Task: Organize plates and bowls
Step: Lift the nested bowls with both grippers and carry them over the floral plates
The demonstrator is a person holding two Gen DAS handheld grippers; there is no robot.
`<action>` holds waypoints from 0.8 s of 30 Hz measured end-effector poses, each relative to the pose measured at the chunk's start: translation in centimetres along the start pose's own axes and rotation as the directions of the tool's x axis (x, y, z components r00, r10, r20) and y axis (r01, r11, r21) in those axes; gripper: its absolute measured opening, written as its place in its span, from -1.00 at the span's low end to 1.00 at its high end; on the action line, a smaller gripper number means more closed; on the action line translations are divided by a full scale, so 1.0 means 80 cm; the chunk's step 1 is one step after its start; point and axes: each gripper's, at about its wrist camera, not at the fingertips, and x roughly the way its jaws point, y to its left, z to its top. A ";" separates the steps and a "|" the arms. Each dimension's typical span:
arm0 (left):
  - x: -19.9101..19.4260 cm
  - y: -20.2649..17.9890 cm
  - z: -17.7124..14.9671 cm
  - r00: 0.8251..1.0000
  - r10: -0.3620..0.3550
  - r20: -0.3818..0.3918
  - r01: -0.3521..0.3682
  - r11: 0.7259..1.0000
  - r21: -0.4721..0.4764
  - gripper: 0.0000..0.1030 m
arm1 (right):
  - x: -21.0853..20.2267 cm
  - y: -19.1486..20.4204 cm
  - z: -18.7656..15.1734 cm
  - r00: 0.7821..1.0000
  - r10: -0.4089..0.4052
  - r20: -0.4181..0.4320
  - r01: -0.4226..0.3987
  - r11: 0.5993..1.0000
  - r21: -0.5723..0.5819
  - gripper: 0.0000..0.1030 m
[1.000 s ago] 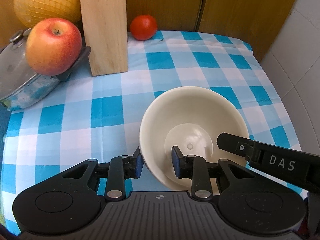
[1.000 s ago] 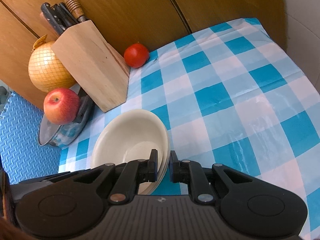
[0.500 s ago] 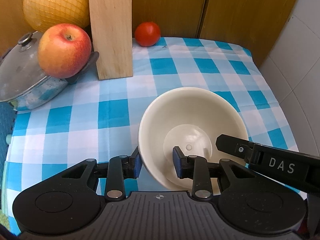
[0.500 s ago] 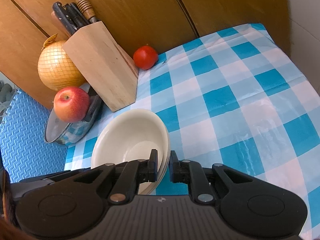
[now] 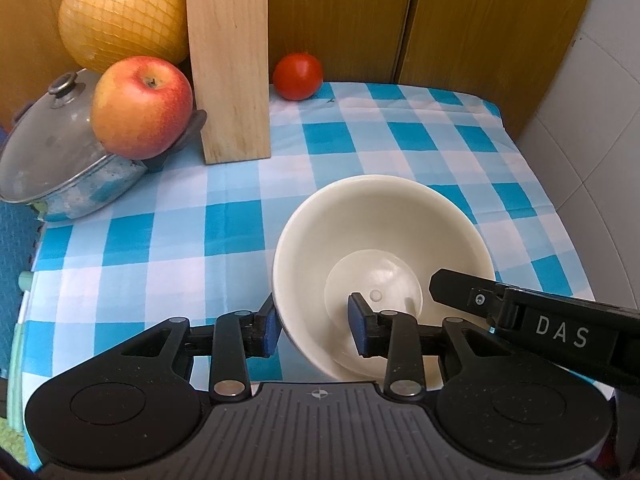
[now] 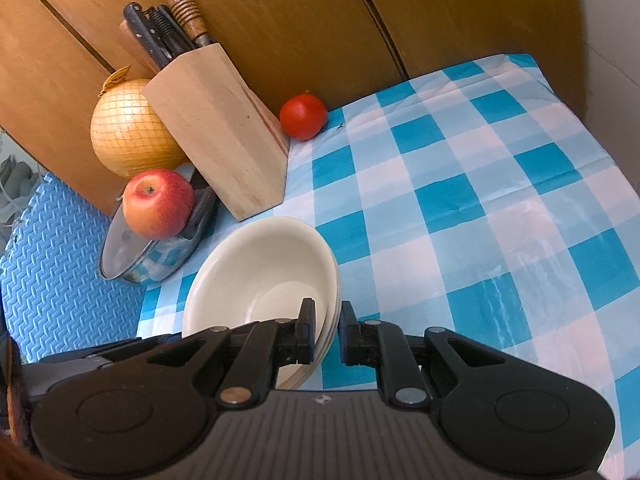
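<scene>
A stack of cream bowls (image 5: 380, 240) is held over the blue-and-white checked tablecloth (image 5: 160, 248). My left gripper (image 5: 314, 330) straddles the stack's near-left rim, one finger outside and one inside, with a gap to the wall. My right gripper (image 6: 324, 330) is shut on the right rim of the same bowls (image 6: 260, 276); its finger (image 5: 460, 288) shows in the left wrist view inside the bowl.
A wooden knife block (image 6: 218, 132) stands at the back. Beside it are a red tomato (image 6: 303, 116), a netted pomelo (image 6: 128, 132) and a red apple (image 6: 158, 204) on a lidded pot (image 5: 52, 152). Wooden cabinet doors (image 6: 320, 20) close the back, a tiled wall the right.
Both grippers and the bowls have drawn back and up; the back objects look farther away. My left gripper's fingers have spread a little wider around the rim.
</scene>
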 end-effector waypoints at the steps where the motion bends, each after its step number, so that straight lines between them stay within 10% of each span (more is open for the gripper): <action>1: -0.001 -0.001 -0.001 1.000 0.001 0.002 -0.001 1.000 0.000 -0.18 | -0.001 0.000 0.000 1.000 0.001 0.001 -0.001 1.000 -0.001 -0.75; 24: -0.050 0.029 -0.059 1.000 0.005 0.015 -0.004 0.999 -0.035 -0.05 | -0.023 0.043 -0.051 0.998 0.045 -0.041 -0.049 0.993 -0.107 -0.71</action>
